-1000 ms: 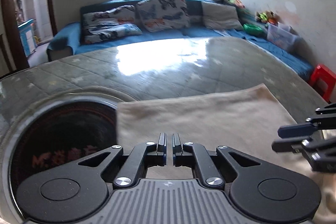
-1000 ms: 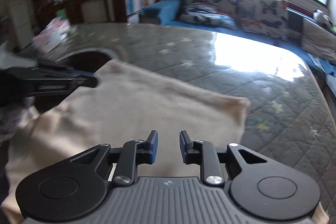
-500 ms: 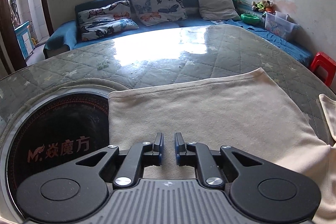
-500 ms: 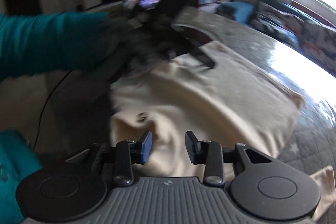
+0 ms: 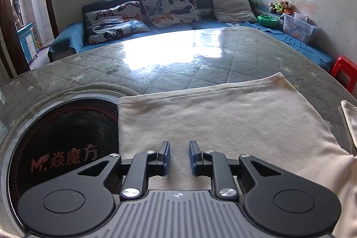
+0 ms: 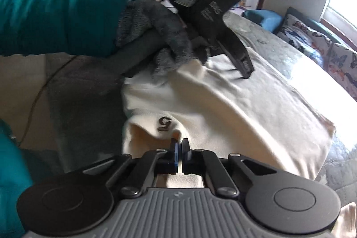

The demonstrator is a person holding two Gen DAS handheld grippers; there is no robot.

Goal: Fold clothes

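A cream garment [image 5: 223, 117] is spread on the quilted desk [image 5: 178, 64], where its near edge (beside a printed "5") is pinched by the right hand-held gripper [image 6: 179, 148], while the left hand-held gripper [image 5: 178, 154] is held open above it.

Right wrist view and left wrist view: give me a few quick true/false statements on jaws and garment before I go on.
1. The right gripper has its jaws shut on the cream garment. True.
2. The left gripper has its jaws clamped on cloth. False: they stand apart, nothing between them.
3. A dark "5" mark shows on the garment. True.
4. The garment hangs in the air. False: it lies on the quilted table.
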